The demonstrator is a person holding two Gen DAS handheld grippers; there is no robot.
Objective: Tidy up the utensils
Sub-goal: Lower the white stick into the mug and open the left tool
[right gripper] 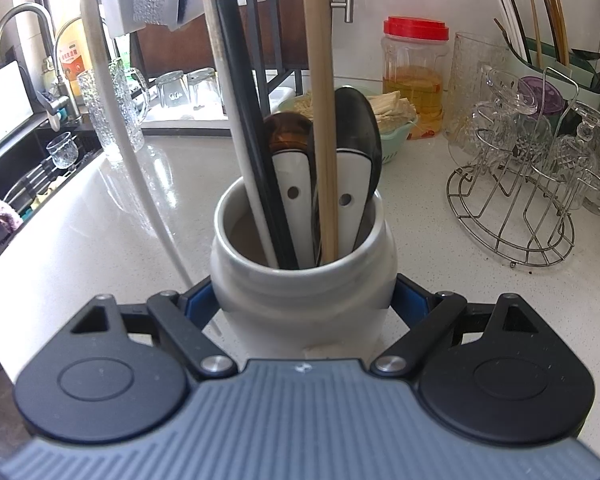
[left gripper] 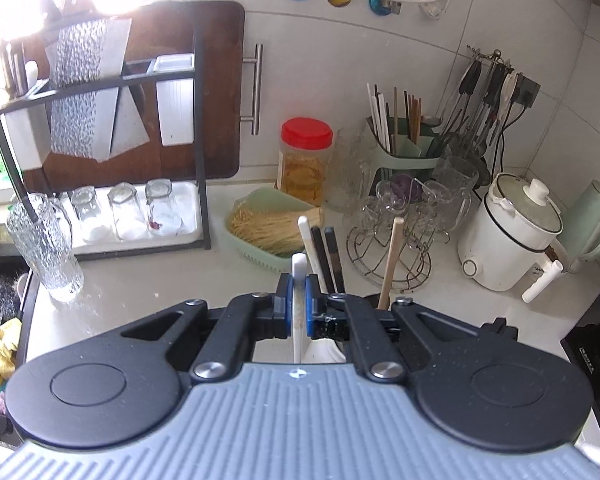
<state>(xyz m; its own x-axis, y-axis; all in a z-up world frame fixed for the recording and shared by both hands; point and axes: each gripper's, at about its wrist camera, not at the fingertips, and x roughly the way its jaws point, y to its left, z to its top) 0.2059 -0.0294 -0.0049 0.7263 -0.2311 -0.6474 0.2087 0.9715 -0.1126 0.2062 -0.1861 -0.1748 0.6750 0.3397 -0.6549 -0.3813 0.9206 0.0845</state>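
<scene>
My left gripper (left gripper: pixel 299 300) is shut on a white chopstick (left gripper: pixel 299 276) that stands upright between the blue pads. Just beyond it, white, black and wooden chopsticks (left gripper: pixel 392 256) stick up from a jar mostly hidden under the gripper. In the right wrist view my right gripper (right gripper: pixel 304 304) is shut on that white ceramic jar (right gripper: pixel 300 292), one pad on each side. The jar holds several chopsticks (right gripper: pixel 324 140) and two spoons (right gripper: pixel 296 196). The lifted white chopstick (right gripper: pixel 112 112) slants blurred outside the jar's left side. A green utensil holder (left gripper: pixel 404 152) with chopsticks stands at the back right.
A wire rack of upturned glasses (right gripper: pixel 516 208) stands right of the jar. Behind it are a red-lidded jar (right gripper: pixel 416 72) and a green basket (left gripper: pixel 260 236). A tall glass vase (left gripper: pixel 46 248), a black dish rack (left gripper: pixel 100 120) and the sink (right gripper: pixel 32 176) are at left. A white pot (left gripper: pixel 508 236) is at right.
</scene>
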